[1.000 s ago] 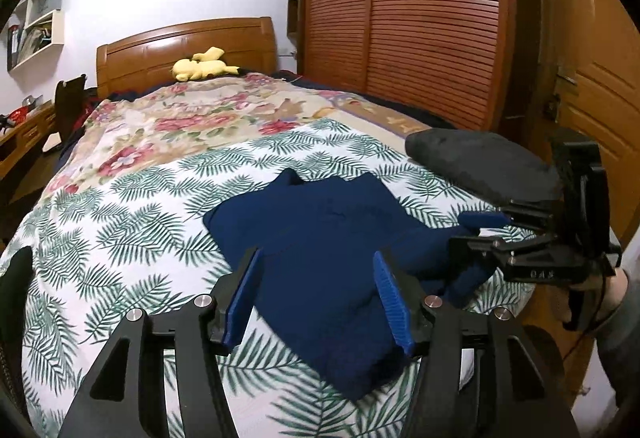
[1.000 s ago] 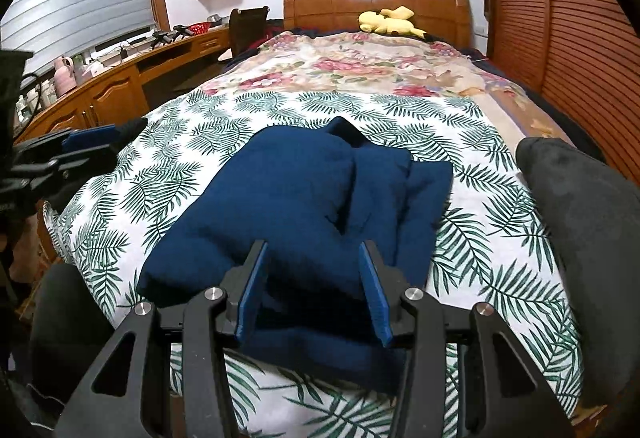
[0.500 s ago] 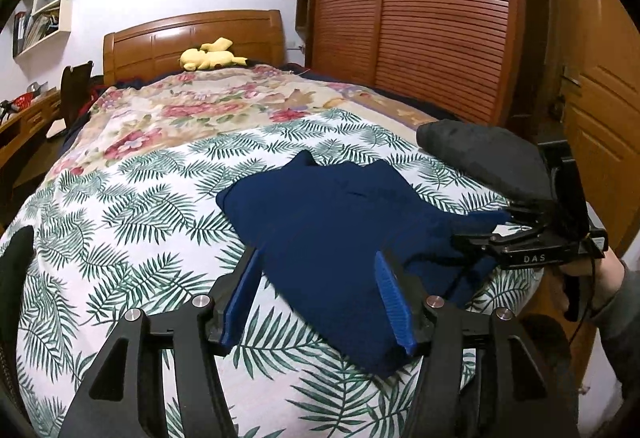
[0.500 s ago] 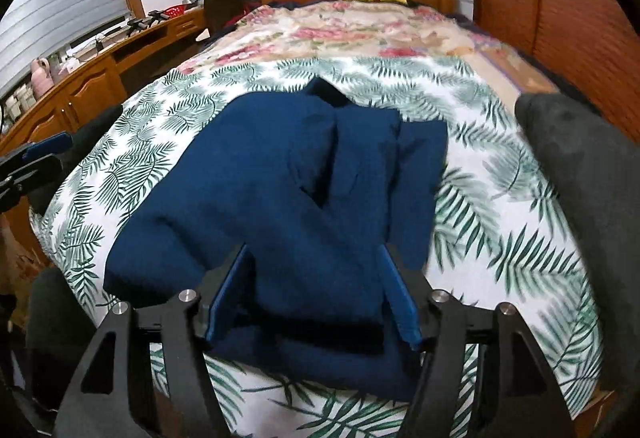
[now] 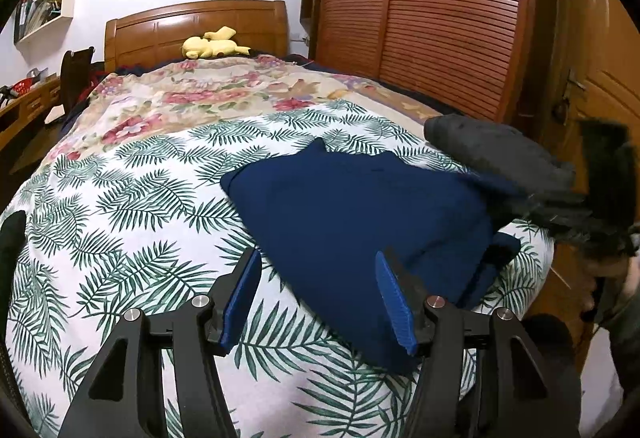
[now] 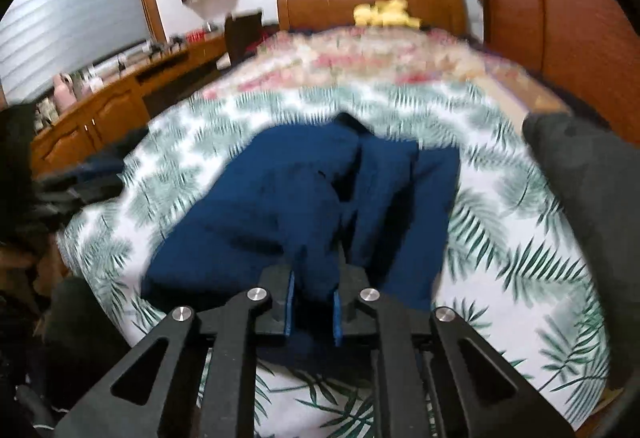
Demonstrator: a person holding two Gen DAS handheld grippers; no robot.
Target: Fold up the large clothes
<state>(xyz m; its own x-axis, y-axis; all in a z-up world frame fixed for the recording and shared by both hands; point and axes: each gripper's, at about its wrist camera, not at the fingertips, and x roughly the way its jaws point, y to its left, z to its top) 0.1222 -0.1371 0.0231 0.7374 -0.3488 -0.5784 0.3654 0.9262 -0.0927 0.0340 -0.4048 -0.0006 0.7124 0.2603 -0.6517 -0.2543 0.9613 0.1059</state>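
A partly folded navy blue garment (image 5: 360, 214) lies on the palm-leaf bedspread (image 5: 132, 198) near the foot of the bed. My left gripper (image 5: 318, 298) is open, with the garment's near corner between its blue pads, not pinched. In the right wrist view my right gripper (image 6: 314, 304) is shut on the near edge of the garment (image 6: 304, 206). The right gripper also shows blurred at the right edge of the left wrist view (image 5: 576, 222).
A dark grey folded item (image 5: 496, 150) lies on the bed's right edge. A yellow plush toy (image 5: 212, 44) sits by the wooden headboard. A slatted wardrobe (image 5: 440, 10) stands to the right, a wooden desk (image 6: 112, 98) to the left.
My right gripper has closed on the garment's near edge; it was open before. My left gripper has drifted left, staying open.
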